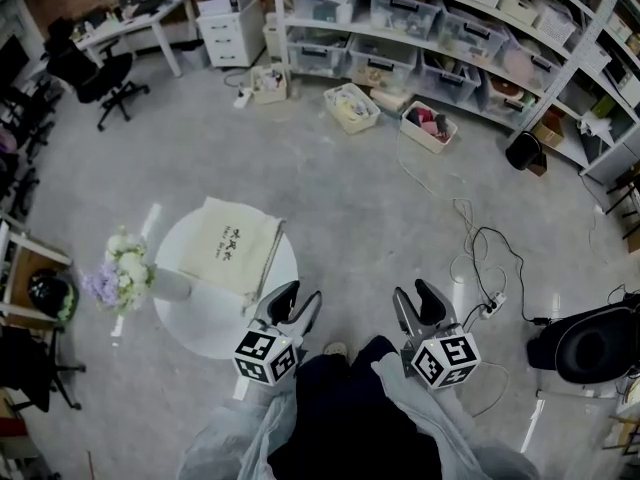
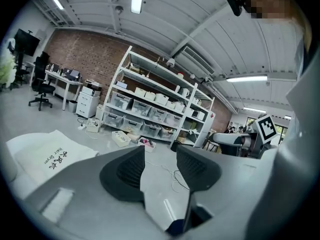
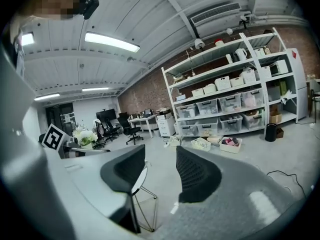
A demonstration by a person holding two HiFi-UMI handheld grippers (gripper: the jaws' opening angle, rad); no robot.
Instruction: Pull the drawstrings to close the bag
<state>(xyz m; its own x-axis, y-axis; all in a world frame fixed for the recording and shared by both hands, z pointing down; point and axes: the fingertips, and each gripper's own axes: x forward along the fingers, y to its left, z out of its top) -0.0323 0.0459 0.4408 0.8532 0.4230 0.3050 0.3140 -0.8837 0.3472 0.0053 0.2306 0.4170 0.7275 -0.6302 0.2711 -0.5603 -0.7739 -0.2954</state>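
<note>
Left gripper (image 1: 296, 298) and right gripper (image 1: 418, 298) both hover with jaws apart, holding nothing. Forward-left of the left gripper, the cream drawstring bag (image 1: 228, 250) lies flat on the round white surface (image 1: 210, 330). Closing seems not yet begun, though its drawstrings are too small to see.

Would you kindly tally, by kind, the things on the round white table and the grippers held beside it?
cloth bag: 1
flower bouquet: 1
grippers: 2, the left gripper and the right gripper, both with jaws apart and nothing between them
Total: 4
</note>
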